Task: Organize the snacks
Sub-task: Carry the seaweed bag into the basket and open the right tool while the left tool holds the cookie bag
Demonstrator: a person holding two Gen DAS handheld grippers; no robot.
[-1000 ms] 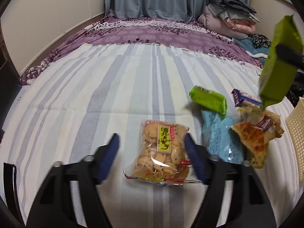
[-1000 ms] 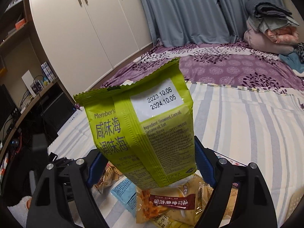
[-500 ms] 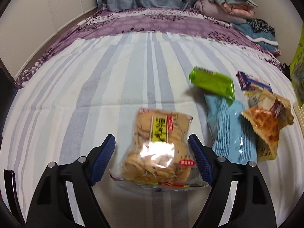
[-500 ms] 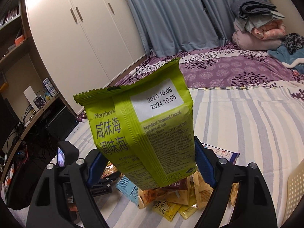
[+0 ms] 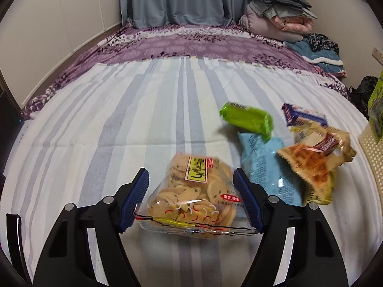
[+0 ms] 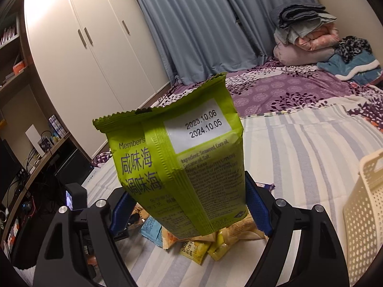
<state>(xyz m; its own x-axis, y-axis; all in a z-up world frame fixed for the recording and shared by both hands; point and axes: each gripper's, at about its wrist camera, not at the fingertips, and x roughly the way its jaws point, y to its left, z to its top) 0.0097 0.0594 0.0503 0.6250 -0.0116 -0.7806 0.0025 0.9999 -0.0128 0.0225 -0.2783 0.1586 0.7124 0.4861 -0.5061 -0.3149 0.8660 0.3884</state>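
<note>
My left gripper [image 5: 190, 198] is shut on a clear bag of sesame crackers [image 5: 196, 196] and holds it just above the striped bedsheet [image 5: 95, 129]. My right gripper [image 6: 189, 205] is shut on a tall green seaweed snack bag [image 6: 177, 160], held upright in the air above a pile of snacks. The green bag also shows at the right edge of the left wrist view [image 5: 377, 114]. A cream perforated basket [image 6: 363, 205] stands to the right of it.
On the sheet lie a small green packet [image 5: 247, 119], a light blue packet [image 5: 265, 165], an orange waffle packet [image 5: 311, 165] and a dark blue bar [image 5: 304, 116]. Folded blankets [image 5: 277, 16] sit at the far right. A wardrobe [image 6: 83, 59] stands at the left.
My left gripper has closed on the cracker bag and raised its near end off the sheet. My right gripper has carried the green bag rightward, bringing the basket into view.
</note>
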